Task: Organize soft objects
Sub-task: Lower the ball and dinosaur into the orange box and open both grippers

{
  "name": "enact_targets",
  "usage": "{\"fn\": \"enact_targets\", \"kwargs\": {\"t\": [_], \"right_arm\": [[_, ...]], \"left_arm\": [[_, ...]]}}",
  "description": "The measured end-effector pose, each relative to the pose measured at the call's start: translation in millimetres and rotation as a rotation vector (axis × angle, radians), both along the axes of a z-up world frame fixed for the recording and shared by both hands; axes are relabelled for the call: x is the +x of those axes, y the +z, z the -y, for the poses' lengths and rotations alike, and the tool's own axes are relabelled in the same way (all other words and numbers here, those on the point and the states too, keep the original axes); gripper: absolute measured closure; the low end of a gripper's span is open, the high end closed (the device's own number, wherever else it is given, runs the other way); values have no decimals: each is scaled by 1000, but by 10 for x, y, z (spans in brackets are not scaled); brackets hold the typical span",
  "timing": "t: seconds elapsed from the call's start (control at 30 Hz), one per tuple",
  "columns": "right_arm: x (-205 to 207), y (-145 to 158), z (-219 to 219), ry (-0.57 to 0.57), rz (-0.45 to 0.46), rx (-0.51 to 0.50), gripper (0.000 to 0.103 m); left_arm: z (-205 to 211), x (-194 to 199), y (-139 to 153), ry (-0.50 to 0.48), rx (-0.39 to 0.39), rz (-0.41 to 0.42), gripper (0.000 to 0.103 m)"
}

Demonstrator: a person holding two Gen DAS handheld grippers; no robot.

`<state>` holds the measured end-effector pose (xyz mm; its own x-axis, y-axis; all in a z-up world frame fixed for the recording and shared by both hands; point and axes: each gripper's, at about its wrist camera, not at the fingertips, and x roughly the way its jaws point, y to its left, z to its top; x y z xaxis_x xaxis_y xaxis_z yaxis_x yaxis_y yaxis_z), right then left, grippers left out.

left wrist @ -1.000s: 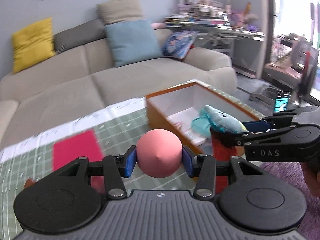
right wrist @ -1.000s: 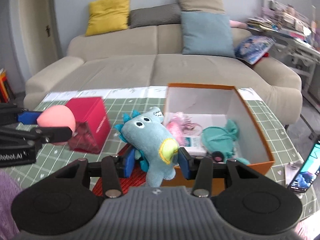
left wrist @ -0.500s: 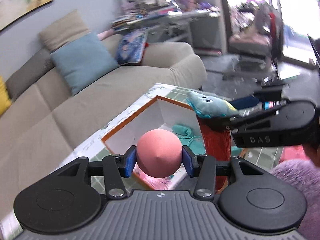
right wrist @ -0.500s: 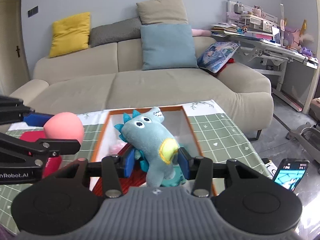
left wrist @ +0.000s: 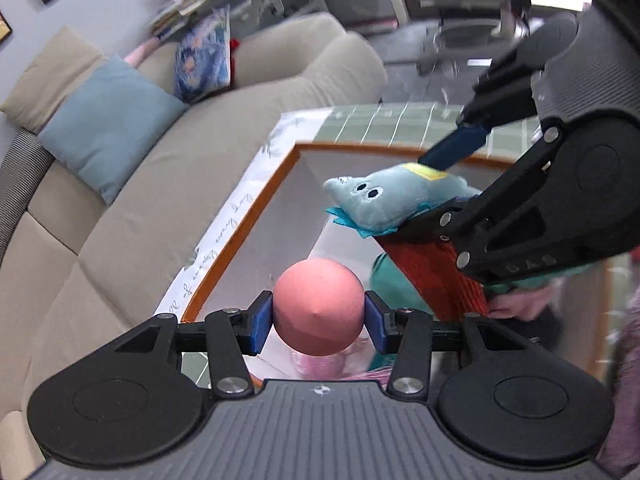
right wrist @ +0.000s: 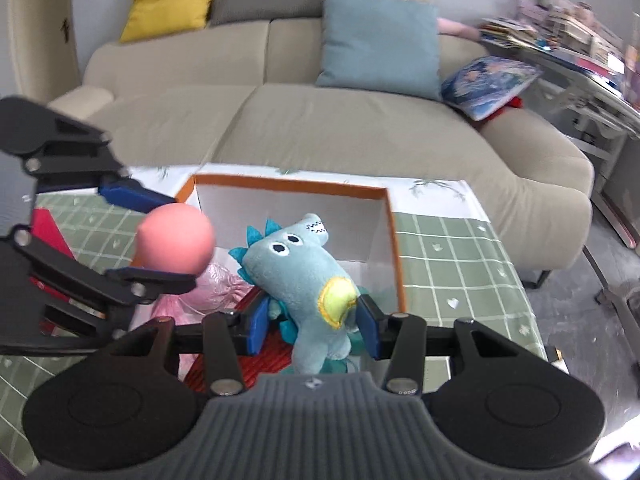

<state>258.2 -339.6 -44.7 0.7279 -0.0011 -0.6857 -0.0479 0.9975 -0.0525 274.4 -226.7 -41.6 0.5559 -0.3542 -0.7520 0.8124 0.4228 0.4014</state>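
Above orange-rimmed box point(right wrist: 394, 236), your left gripper point(left wrist: 319, 317) pinches pink ball point(left wrist: 319, 306) btwn pads; right gripper point(right wrist: 311, 322) clamps blue dino plush point(right wrist: 304, 276), prob. mid-body.

A green grid-patterned table point(right wrist: 452, 264) carries an open orange-rimmed box point(right wrist: 394, 240) and a red block point(right wrist: 46, 228)
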Motion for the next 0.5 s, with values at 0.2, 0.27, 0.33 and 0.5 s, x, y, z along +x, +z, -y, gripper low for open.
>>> {"fn": "enact_targets", "kwargs": {"t": [0.2,0.27,0.33,0.5], "right_arm": [[410,-276,-102,11,-51,-74,56],[492,-366,-113,16,-63,-90,55],[579,-431,-127,10,-86,-102,55],[744,-513,-171,33,-139,-126,54]], "left_arm": [[67,284,-282,-18,75,24,48],[77,355,-355,-20,90,28,48],[84,425,-419,-18,96,19,48],[110,516,-507,-2,94,2,47]]}}
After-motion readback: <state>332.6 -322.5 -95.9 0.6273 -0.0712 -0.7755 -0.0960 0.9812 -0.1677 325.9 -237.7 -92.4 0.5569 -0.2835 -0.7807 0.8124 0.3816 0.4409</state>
